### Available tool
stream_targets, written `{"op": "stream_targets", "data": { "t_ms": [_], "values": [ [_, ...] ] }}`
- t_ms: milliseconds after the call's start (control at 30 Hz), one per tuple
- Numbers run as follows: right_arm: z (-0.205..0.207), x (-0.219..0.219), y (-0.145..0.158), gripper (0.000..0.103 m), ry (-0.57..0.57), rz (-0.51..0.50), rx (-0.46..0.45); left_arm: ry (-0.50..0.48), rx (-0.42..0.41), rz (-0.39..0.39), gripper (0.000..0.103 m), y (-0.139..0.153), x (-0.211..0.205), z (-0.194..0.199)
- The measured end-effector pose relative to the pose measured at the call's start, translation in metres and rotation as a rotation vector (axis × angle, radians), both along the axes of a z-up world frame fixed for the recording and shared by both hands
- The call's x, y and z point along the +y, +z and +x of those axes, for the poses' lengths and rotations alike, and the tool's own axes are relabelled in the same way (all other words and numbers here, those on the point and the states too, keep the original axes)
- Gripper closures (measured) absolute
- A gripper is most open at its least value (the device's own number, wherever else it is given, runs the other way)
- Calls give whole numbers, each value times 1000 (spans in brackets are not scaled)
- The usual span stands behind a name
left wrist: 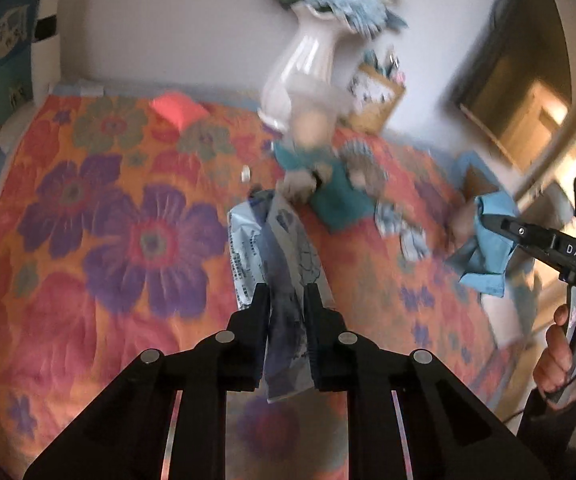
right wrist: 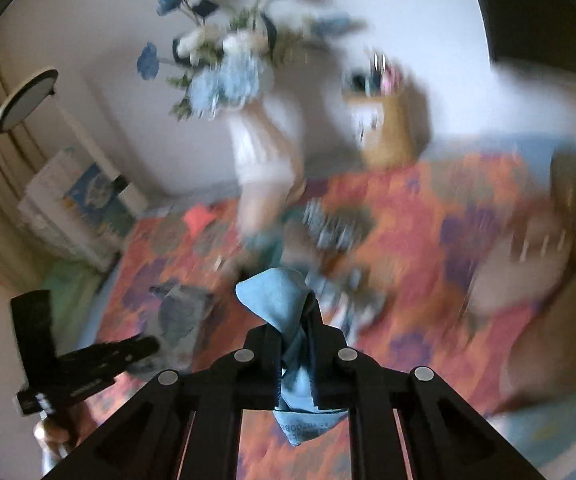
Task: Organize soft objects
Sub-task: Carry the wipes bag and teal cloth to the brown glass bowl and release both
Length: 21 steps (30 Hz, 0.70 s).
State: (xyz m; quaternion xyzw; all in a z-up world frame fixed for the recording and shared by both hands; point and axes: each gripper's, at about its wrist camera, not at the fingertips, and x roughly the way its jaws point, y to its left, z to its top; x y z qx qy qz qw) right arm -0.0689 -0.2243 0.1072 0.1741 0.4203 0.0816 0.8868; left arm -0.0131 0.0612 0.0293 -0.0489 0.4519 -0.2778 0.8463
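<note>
My left gripper (left wrist: 285, 292) is shut on a blue-and-white plastic packet (left wrist: 263, 240), which sticks out ahead of the fingers over the flowered cloth (left wrist: 107, 220). My right gripper (right wrist: 292, 316) is shut on a light blue cloth (right wrist: 275, 292), bunched above the fingertips with its tail hanging below. In the left wrist view that gripper (left wrist: 484, 216) enters from the right with the blue cloth (left wrist: 484, 256) dangling. A soft doll in teal clothes (left wrist: 328, 176) lies by the vase. A pink-red pouch (left wrist: 175, 108) rests at the back of the table.
A white vase of blue flowers (left wrist: 300, 68) and a wooden box of small items (left wrist: 376, 100) stand at the back by the wall. A blurred brown container (right wrist: 528, 248) sits at the right. A hand (left wrist: 560, 356) holds the right gripper's handle.
</note>
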Motion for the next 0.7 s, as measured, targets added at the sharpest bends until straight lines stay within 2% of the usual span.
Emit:
{"op": "stream_targets", "data": {
  "t_ms": [33, 100, 167, 200, 267, 300, 367, 433, 467, 500, 533, 567, 600, 633, 700],
  "values": [
    [-5, 0, -10, 93, 5, 21, 25, -6, -2, 26, 88, -3, 0, -4],
    [-11, 5, -33, 93, 13, 9, 61, 13, -9, 57, 71, -6, -2, -5],
    [-15, 12, -57, 93, 29, 1, 118, 47, 4, 43, 52, -9, 0, -3],
    [-17, 12, -65, 93, 34, 7, 139, 51, 7, 32, 49, -11, 2, -2],
    [-23, 13, -80, 91, 42, 12, 173, 76, 5, 25, 25, -13, 2, 1],
    [-26, 13, -84, 91, 44, 6, 175, 97, 2, 32, 22, -14, 2, 2],
    [-33, 14, -83, 89, 57, -2, 161, 121, -9, 28, 22, -15, 0, 6],
    [-42, 14, -79, 82, 70, -23, 168, 128, 6, 12, 22, -17, -4, 12],
    [-44, 14, -77, 72, 68, -33, 168, 132, 9, 8, 22, -17, -6, 14],
    [-49, 12, -74, 53, 61, -44, 164, 133, 6, 4, 22, -17, -9, 16],
    [-56, 10, -70, 43, 43, -59, 146, 135, -2, 3, 22, -17, -12, 17],
    [-61, 8, -68, 26, 27, -65, 131, 134, -8, 9, 25, -18, -16, 18],
    [-65, 6, -65, 14, 11, -65, 118, 129, -7, 23, 32, -20, -21, 19],
    [-68, 3, -64, 13, -3, -52, 103, 129, -5, 35, 40, -23, -25, 20],
    [-68, -1, -66, 13, -6, -10, 104, 127, -7, 33, 43, -26, -28, 21]
  ]
}}
